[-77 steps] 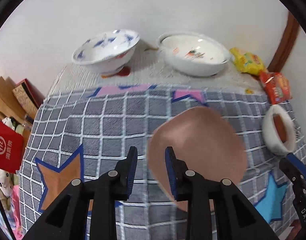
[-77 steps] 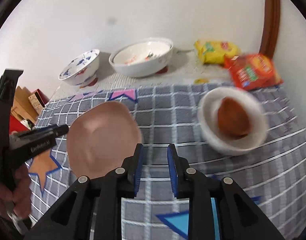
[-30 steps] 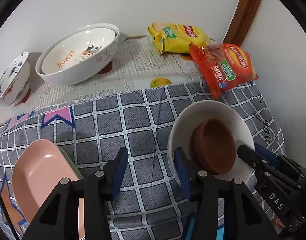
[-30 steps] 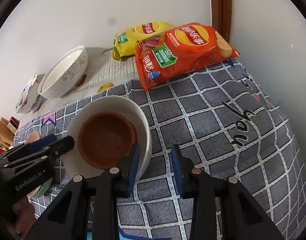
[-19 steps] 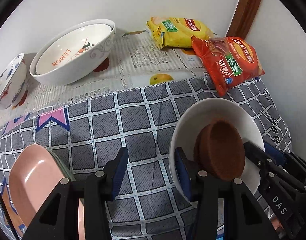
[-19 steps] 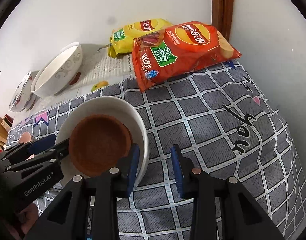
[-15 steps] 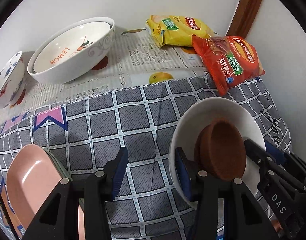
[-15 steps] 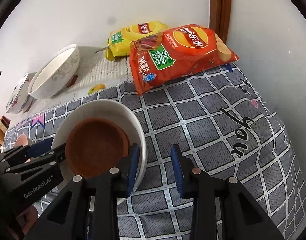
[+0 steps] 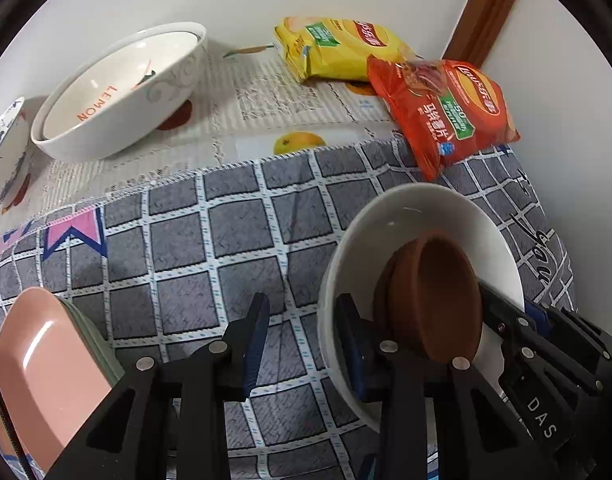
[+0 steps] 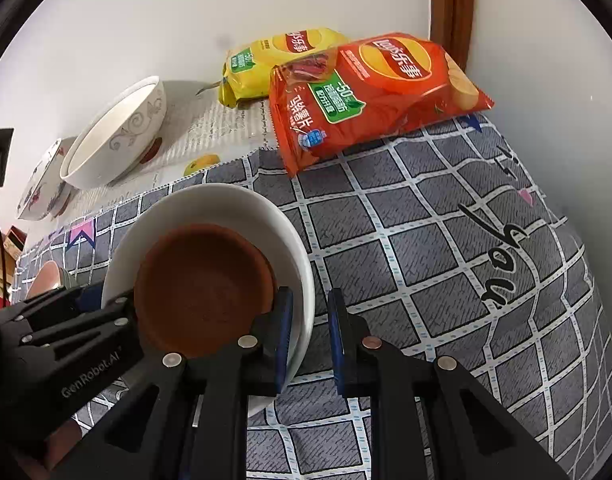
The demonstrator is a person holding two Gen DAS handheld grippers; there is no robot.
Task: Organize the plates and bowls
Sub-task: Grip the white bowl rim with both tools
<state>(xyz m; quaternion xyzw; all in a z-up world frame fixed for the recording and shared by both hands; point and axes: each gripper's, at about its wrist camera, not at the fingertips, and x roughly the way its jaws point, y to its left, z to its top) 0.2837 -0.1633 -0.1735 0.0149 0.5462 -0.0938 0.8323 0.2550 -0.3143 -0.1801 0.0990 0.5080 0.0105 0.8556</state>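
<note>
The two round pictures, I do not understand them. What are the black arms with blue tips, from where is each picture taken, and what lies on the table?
The black arms are two hand-held grippers, one in each hand of a person; there is no robot. Each picture comes from a camera on one gripper, looking along its fingers. The left gripper and the right gripper each straddle the rim of the white bowl, in which a brown dish lies. Their jaws are closing, not yet gripping. Around it lie a pink plate, a large bowl marked LEMON, a red snack bag and a yellow one.
</note>
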